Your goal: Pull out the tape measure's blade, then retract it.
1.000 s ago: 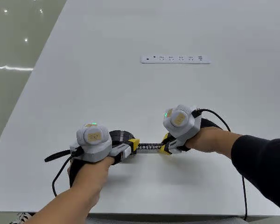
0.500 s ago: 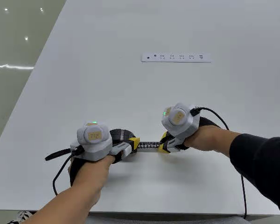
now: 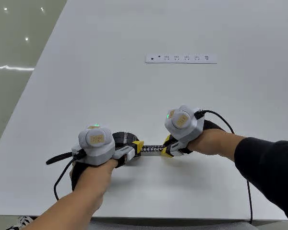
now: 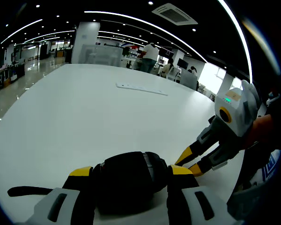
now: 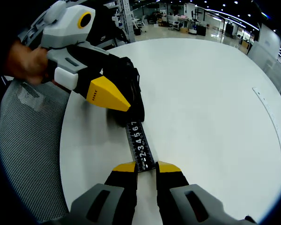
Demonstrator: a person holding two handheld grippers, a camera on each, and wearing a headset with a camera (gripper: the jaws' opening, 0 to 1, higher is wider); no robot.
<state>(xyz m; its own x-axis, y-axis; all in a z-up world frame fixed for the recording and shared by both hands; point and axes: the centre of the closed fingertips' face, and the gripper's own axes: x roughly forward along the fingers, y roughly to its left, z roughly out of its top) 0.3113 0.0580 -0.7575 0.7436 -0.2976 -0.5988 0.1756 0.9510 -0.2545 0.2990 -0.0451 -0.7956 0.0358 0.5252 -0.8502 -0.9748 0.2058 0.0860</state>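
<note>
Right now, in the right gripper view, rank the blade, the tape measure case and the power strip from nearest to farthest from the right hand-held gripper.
1. Blade: pinched in the right hand-held gripper, straight ahead.
2. Tape measure case: ahead, at the blade's far end.
3. Power strip: far across the table, right side.

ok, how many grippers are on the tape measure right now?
2. The left gripper clamps the tape measure's black case; the right gripper pinches the blade at its end, just right of the case in the head view.
</note>
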